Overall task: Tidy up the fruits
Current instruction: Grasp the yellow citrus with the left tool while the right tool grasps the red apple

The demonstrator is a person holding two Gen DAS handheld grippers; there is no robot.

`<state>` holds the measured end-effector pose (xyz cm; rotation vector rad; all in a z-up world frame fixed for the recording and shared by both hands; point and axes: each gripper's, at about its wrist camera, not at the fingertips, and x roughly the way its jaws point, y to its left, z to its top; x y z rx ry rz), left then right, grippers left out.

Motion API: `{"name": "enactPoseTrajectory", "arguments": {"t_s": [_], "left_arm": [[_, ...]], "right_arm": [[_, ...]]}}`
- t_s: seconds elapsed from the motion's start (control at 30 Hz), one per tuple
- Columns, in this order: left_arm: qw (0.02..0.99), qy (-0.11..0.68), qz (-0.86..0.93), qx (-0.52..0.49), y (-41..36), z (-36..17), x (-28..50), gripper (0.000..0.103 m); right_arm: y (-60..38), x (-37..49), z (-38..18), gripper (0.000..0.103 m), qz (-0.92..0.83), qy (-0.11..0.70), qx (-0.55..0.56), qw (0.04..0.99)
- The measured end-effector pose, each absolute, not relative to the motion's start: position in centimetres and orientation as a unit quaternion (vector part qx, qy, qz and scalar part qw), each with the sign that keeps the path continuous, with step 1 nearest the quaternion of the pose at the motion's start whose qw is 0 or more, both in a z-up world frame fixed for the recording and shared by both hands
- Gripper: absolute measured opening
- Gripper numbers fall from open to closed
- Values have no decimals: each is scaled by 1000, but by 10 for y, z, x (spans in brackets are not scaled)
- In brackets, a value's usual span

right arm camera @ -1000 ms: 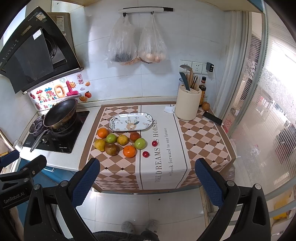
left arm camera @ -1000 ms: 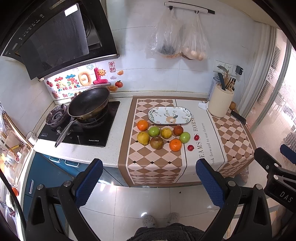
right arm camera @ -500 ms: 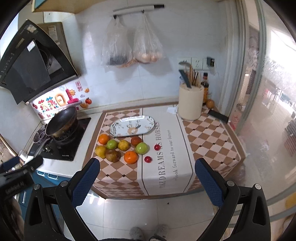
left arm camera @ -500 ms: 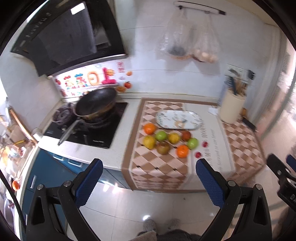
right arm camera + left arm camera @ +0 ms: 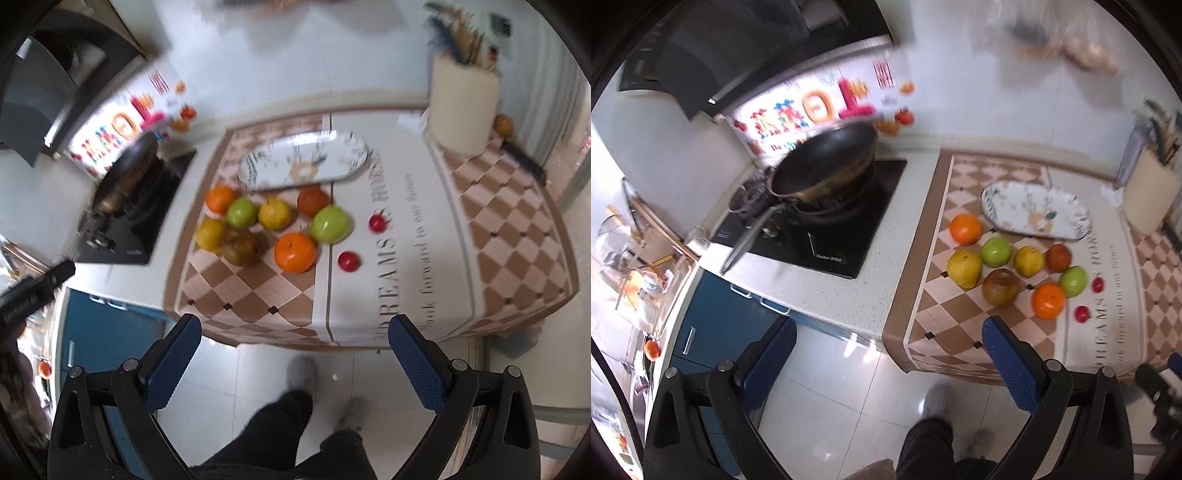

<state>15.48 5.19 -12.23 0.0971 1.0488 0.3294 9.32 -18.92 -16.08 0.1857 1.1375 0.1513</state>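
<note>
Several fruits lie in a cluster on a checkered cloth (image 5: 517, 229) on the counter: oranges (image 5: 294, 252) (image 5: 965, 229), green apples (image 5: 329, 224) (image 5: 996, 251), yellow fruits (image 5: 964, 268), a brown one (image 5: 1001, 287) and two small red ones (image 5: 348, 261). An empty oval patterned plate (image 5: 303, 160) (image 5: 1036, 212) sits just behind them. My left gripper (image 5: 888, 363) is open and empty, in front of the counter over the floor. My right gripper (image 5: 293, 360) is open and empty, at the counter's front edge.
A black wok (image 5: 823, 164) sits on the stove (image 5: 827, 236) left of the cloth. A cream utensil holder (image 5: 463, 109) stands at the back right, with a dark flat object (image 5: 524, 160) beside it. Blue cabinets (image 5: 713, 325) lie below. The person's legs (image 5: 295, 435) stand on the tiled floor.
Both grippers have moved forward and down toward the counter; the fruits and plate now look much larger. Both stay open. The views are motion-blurred.
</note>
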Motion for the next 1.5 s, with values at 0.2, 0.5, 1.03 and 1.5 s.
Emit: {"name": "enactPoseTrajectory", "arguments": {"t_s": [0.2, 0.5, 1.03, 1.5], "left_arm": [[809, 579, 87, 47, 72, -187, 241, 102], [716, 698, -30, 18, 71, -296, 343, 91], [697, 708, -98, 55, 63, -331, 350, 60], [688, 721, -85, 15, 97, -360, 348, 59]], "right_arm": [[-155, 153, -224, 99, 63, 581, 130, 801], [-100, 221, -280, 92, 59, 623, 159, 764], [-67, 253, -315, 92, 53, 663, 155, 731], [-37, 285, -349, 72, 58, 684, 91, 722]]}}
